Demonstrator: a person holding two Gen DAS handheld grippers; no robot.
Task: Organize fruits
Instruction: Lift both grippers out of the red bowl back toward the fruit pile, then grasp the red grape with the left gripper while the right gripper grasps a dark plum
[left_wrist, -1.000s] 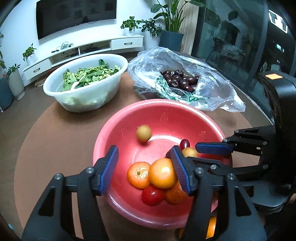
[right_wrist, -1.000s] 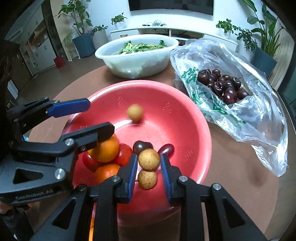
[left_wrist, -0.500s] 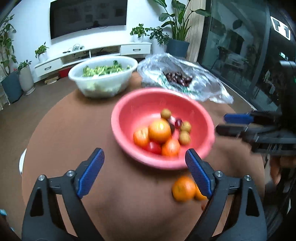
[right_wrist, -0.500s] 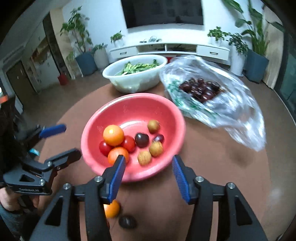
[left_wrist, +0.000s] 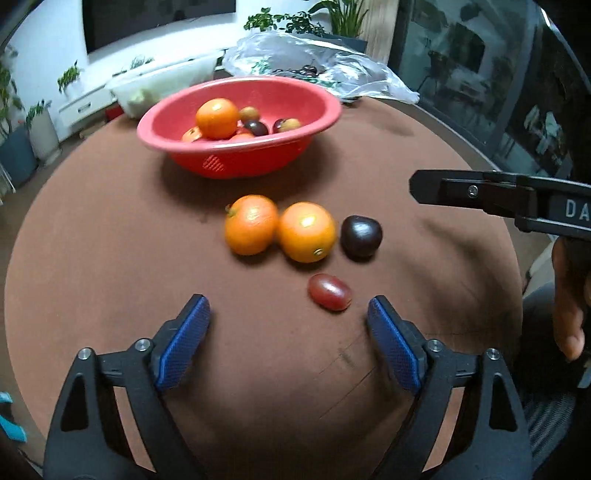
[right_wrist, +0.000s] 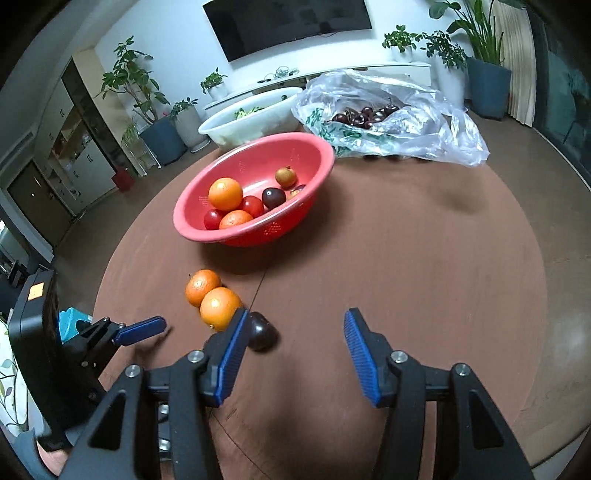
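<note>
In the left wrist view, the left hand-held gripper (left_wrist: 288, 339) points downward over the near part of the round brown desk (left_wrist: 110, 258). Its jaws stand wide apart, after closing a little just now, and nothing is between them. Just ahead of the right finger lies a small red oval fruit (left_wrist: 329, 291). Beyond it, two oranges (left_wrist: 280, 229) touch each other, and a dark plum (left_wrist: 361, 236) lies just beside them. The red bowl (left_wrist: 240, 162) with more fruits stands farther back. At the right edge a hand (left_wrist: 569, 291) carries the other tool.

In the right wrist view, the right hand-held gripper (right_wrist: 291, 350) also tilts down toward the desk (right_wrist: 406, 258). Its jaws are apart and empty. The dark plum (right_wrist: 263, 334) lies just outside the left finger, partly hidden by it; I cannot tell if they touch. The two oranges (right_wrist: 212, 299) are near it. The red bowl (right_wrist: 258, 229) is well apart, and behind it lie a plastic bag of cherries (right_wrist: 388, 122) and a white bowl (right_wrist: 251, 122).
</note>
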